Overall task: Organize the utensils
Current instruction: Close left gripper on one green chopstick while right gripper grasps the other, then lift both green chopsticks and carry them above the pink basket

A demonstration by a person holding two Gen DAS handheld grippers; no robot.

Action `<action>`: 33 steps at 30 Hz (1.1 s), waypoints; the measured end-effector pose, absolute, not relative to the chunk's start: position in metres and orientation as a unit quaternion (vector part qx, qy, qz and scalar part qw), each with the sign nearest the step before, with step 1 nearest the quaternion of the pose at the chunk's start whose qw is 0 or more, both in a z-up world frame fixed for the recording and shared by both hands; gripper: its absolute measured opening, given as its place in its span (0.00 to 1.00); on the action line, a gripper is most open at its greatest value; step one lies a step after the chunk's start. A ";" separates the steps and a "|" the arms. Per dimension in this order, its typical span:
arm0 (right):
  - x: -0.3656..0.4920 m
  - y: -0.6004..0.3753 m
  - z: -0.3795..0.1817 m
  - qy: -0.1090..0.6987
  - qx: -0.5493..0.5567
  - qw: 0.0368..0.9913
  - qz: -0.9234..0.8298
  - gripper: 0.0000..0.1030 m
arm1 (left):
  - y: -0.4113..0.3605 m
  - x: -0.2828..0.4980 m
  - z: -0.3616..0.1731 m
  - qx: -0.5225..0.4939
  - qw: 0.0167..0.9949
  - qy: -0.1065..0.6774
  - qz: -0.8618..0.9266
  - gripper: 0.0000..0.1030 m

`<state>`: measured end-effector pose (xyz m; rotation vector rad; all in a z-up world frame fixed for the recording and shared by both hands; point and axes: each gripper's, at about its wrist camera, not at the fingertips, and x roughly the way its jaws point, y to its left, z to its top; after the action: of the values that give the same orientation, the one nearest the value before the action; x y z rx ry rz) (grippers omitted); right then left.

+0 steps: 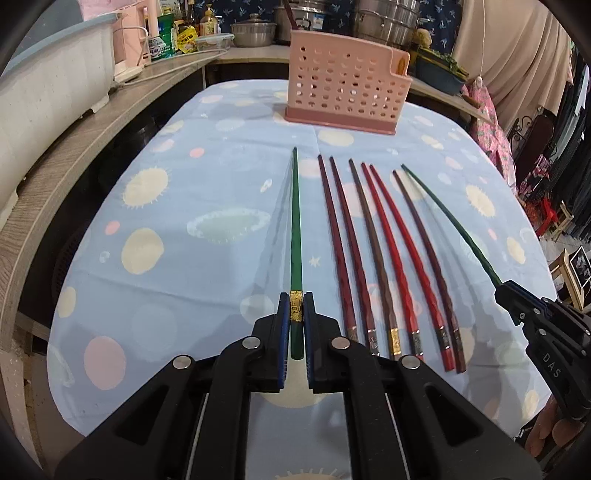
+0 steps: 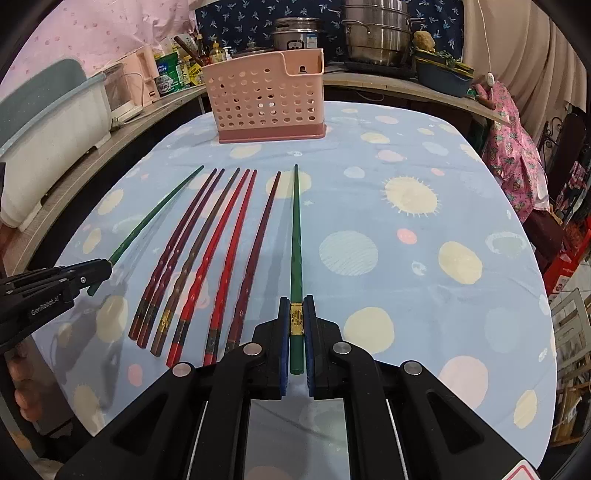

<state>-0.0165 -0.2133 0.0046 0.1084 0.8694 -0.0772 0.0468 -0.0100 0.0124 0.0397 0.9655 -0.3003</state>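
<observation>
Two claws each clamp a green chopstick near its gold band above a surface draped in a blue spotted cloth (image 1: 155, 295): the left claw (image 1: 296, 310) grips one chopstick (image 1: 295, 229), the right claw (image 2: 296, 314) the other (image 2: 295, 236). Six red and brown chopsticks (image 1: 388, 258) lie between them, before a pink perforated holder (image 1: 343, 96).

A blue tablecloth (image 1: 155, 280) printed with pale circles is spread over the table. Steel pots (image 2: 375, 33), bottles (image 2: 207, 53) and a white tub (image 1: 48, 92) are ranged along the counter (image 1: 74, 147) behind it.
</observation>
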 end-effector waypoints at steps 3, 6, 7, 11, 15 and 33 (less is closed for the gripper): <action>-0.014 -0.217 0.015 0.408 0.056 0.910 -0.039 0.07 | -0.009 0.048 0.026 0.014 0.882 0.449 -0.144 0.07; -0.012 -0.220 0.028 0.393 0.058 0.917 -0.041 0.07 | -0.006 0.051 0.039 0.007 0.888 0.437 -0.144 0.07; -0.010 -0.222 0.033 0.388 0.059 0.919 -0.042 0.07 | -0.006 0.052 0.042 0.005 0.889 0.434 -0.144 0.07; -0.003 -0.229 0.054 0.362 0.063 0.929 -0.045 0.07 | -0.005 0.058 0.063 0.000 0.899 0.414 -0.144 0.07; 0.006 -0.237 0.072 0.341 0.068 0.937 -0.045 0.07 | -0.005 0.065 0.081 -0.001 0.907 0.397 -0.144 0.07; 0.047 -0.249 0.130 0.271 0.061 0.959 -0.051 0.07 | -0.009 0.112 0.155 -0.009 0.940 0.314 -0.135 0.07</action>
<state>0.0468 -0.2493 0.1303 0.1228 0.5500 -0.1027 0.1115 -0.0093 0.1551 -0.0177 0.6414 -0.2755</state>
